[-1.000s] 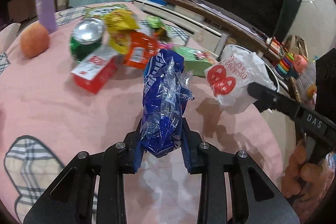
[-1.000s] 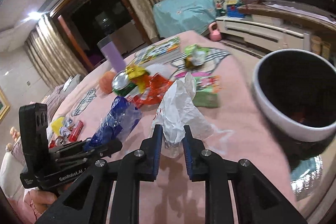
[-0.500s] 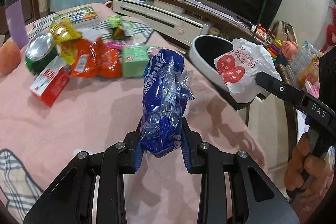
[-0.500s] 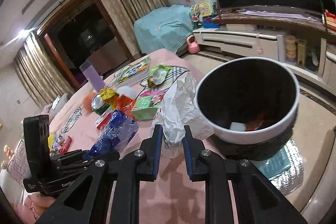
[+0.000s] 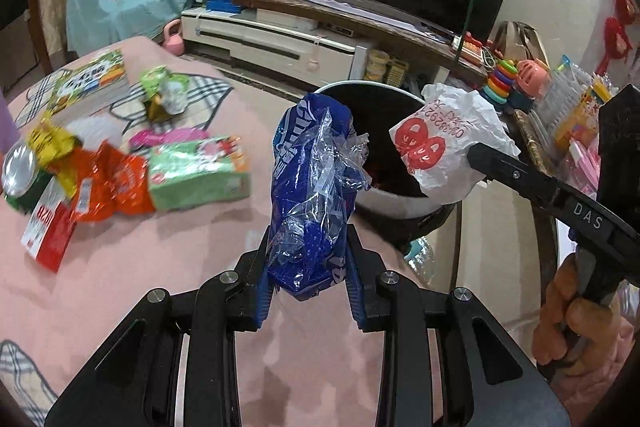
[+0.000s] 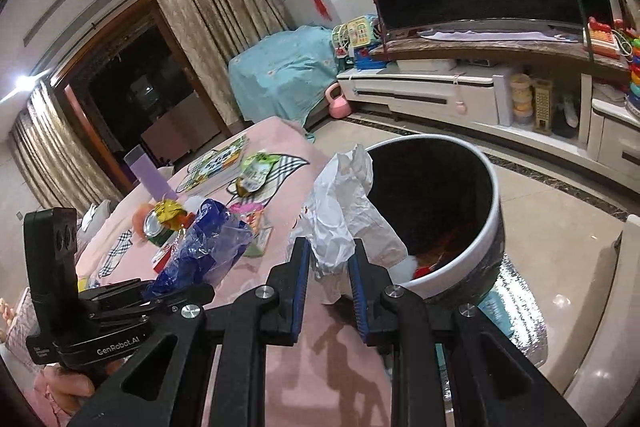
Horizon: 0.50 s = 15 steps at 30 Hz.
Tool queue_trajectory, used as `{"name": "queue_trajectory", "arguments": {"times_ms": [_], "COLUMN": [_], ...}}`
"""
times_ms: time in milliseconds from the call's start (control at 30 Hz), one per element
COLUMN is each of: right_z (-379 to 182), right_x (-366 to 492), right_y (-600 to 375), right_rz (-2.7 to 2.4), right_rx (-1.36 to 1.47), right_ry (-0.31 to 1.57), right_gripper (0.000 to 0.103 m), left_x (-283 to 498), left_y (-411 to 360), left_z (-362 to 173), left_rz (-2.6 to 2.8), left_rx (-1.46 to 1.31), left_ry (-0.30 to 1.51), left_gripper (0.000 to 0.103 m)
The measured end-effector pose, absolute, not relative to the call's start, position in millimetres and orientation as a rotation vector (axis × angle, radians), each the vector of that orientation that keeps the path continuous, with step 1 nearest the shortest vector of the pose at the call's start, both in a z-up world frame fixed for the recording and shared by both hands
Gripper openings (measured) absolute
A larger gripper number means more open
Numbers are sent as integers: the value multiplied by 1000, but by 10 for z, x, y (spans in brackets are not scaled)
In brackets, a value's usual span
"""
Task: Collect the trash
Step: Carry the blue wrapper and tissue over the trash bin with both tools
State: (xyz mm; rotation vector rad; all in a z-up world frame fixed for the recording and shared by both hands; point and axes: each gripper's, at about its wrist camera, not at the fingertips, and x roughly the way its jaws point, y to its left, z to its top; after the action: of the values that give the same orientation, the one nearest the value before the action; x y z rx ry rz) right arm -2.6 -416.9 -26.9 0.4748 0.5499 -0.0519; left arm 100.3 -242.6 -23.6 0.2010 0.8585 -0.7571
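Left tool (image 5: 308, 281): clamped on blue wrapper (image 5: 310, 195), held up above the desk edge, short of the bin.
Right tool (image 6: 328, 277): clamped on white bag (image 6: 340, 223), at the bin rim.
Bin (image 6: 494, 187): already holds some trash.
Remaining: both held pieces not yet dropped; green box (image 5: 196, 171), can (image 5: 20, 175) and orange wrapper (image 5: 108, 187) lie on desk (image 5: 160, 259).

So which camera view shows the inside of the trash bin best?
The right wrist view: the trash bin opens toward the camera, showing its dark wall and some red and white trash at the bottom. In the left wrist view, the blue wrapper and white bag hide most of it.
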Motion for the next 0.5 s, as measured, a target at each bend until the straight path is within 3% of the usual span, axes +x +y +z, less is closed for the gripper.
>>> {"name": "queue_trajectory", "arguments": {"times_ms": [500], "right_z": [-294], "right_x": [80], "right_y": [-4575], "right_rz": [-98], "right_rx": [472], "right_ry": [558], "right_gripper": [21], "left_x": [1093], "left_y": [-3047], "left_z": [-201], "left_rz": [-798], "left_rx": [267], "left_ry": [847], "left_gripper": [29]}}
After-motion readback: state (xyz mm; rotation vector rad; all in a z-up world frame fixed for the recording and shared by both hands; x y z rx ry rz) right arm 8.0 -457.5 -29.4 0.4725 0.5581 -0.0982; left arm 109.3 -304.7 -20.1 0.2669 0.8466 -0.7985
